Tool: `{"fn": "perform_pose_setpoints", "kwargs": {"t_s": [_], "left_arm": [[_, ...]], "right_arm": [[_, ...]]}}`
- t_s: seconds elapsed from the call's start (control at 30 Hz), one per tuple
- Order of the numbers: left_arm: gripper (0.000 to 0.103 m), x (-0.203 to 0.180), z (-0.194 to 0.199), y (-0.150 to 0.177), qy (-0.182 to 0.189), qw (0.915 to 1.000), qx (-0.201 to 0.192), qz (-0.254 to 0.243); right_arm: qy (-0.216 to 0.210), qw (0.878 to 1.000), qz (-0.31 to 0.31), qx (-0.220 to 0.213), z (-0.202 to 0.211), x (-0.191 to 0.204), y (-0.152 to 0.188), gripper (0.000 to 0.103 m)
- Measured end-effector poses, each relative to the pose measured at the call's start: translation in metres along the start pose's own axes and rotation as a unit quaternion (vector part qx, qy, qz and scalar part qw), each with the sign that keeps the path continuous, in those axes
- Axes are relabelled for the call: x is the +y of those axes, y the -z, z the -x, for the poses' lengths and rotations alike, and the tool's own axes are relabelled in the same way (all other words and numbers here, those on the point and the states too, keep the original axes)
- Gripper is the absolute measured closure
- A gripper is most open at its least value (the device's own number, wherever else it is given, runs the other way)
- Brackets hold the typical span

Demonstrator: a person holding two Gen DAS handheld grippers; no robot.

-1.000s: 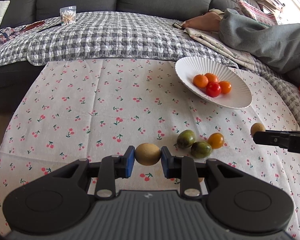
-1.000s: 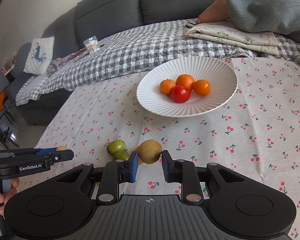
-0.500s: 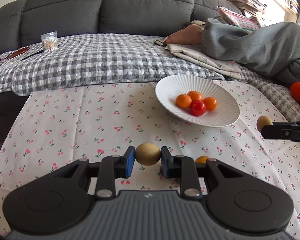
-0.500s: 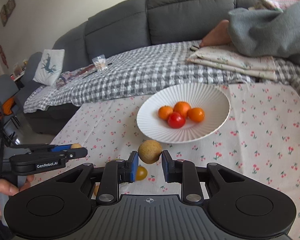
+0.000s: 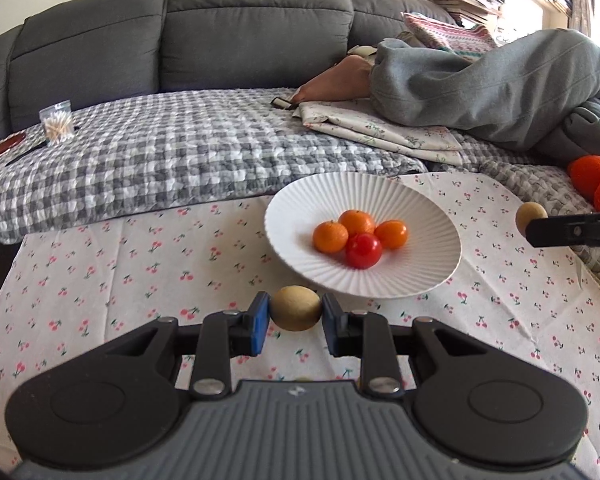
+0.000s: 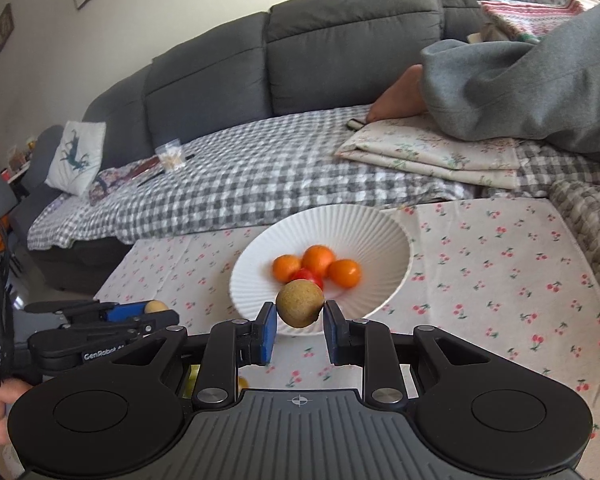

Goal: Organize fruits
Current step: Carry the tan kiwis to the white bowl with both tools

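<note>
My left gripper [image 5: 295,320] is shut on a tan round fruit [image 5: 295,307], held above the cloth just in front of the white ribbed plate [image 5: 420,212]. My right gripper [image 6: 300,320] is shut on a second tan fruit [image 6: 300,304], held at the plate's [image 6: 380,232] near rim. The plate holds three orange fruits [image 5: 356,222] and a red one [image 5: 363,250]. The right gripper's fruit also shows in the left wrist view [image 5: 530,216]. The left gripper [image 6: 112,320] shows at the left of the right wrist view.
The cherry-print tablecloth [image 5: 120,272] covers the table. A checked blanket [image 5: 180,152] and grey sofa [image 5: 240,32] lie behind it. A person under a grey cover [image 5: 500,80] lies at the right. Orange objects [image 5: 596,176] sit at the right edge. A yellowish fruit [image 6: 242,381] peeks under the right gripper.
Both grippers have risen and moved forward toward the plate with their tan fruits. The green and orange fruits on the cloth have dropped out of the left wrist view.
</note>
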State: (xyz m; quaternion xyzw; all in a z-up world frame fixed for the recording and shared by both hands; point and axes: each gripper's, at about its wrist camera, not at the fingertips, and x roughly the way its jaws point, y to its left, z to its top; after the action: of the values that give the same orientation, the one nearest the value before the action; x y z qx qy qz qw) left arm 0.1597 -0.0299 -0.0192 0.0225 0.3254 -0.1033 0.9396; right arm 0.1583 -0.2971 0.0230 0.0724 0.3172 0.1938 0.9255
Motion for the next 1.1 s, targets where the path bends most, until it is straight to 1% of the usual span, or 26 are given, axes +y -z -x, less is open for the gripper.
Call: {"fn": "perform_pose_setpoints", "kwargs": {"t_s": [0.27, 0.57, 0.8, 0.97, 1.1], "left_arm": [[0.077, -0.016, -0.023, -0.018, 0.009, 0.9998, -0.012, -0.012], [0.077, -0.025, -0.059, -0.026, 0.011, 0.9996, -0.001, -0.024], [0.077, -0.028, -0.078, -0.026, 0.021, 0.999, 0.011, -0.038], [0.077, -0.032, -0.088, -0.027, 0.023, 0.9984, 0.017, -0.05], [0.077, -0.034, -0.096, -0.026, 0.026, 0.9981, 0.025, -0.049]], "right_arm": [[0.027, 0.999, -0.025, 0.004, -0.013, -0.031, -0.009, 0.079], [0.048, 0.998, -0.048, 0.005, -0.033, -0.05, -0.015, 0.079], [0.057, 0.998, -0.034, 0.013, -0.056, -0.049, -0.015, 0.079], [0.054, 0.998, -0.021, 0.02, -0.073, -0.043, -0.017, 0.079], [0.05, 0.998, -0.008, 0.029, -0.087, -0.035, -0.016, 0.079]]}}
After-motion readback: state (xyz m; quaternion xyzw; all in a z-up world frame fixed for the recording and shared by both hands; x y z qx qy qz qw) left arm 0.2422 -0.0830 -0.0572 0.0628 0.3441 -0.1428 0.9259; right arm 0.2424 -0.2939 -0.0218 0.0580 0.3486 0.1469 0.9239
